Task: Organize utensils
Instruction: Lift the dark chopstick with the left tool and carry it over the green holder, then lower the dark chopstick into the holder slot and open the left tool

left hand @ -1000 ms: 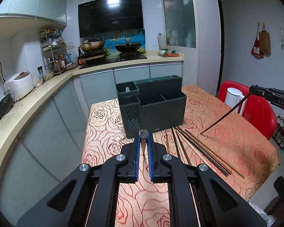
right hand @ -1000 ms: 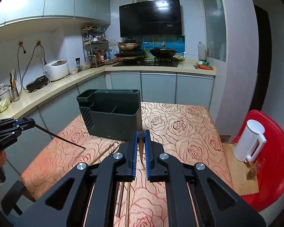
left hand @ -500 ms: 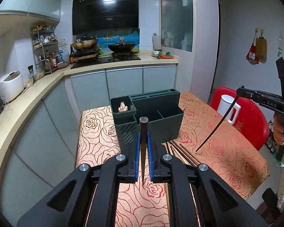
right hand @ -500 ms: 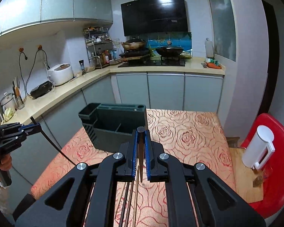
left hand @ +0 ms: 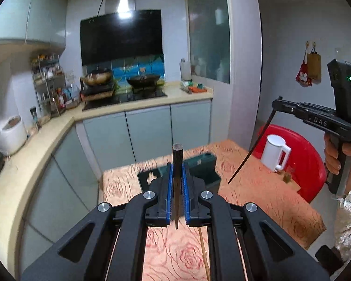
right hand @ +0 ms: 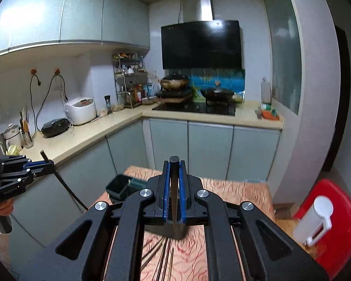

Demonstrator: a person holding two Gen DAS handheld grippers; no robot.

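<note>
My left gripper (left hand: 177,196) is shut on a dark chopstick (left hand: 177,164) that stands upright between the blue pads, high above the table. My right gripper (right hand: 173,194) is shut on another dark chopstick (right hand: 174,175), also upright. Each gripper shows in the other's view with its chopstick hanging down: the right gripper (left hand: 278,106) at the right, the left gripper (right hand: 48,164) at the left. The dark green utensil holder (left hand: 206,171) (right hand: 119,187) stands on the rose-patterned table, mostly hidden behind the fingers. Several loose chopsticks (right hand: 163,257) lie on the tablecloth below the right gripper.
A red chair (left hand: 301,154) with a white jug (left hand: 275,154) stands right of the table. A kitchen counter (right hand: 86,135) with a rice cooker (right hand: 80,110) runs along the left, and a stove with pans (right hand: 196,103) is behind. The table edge (left hand: 292,234) is near.
Both grippers have risen well above the table, each with its chopstick. The holder and the table now sit lower and smaller in both views.
</note>
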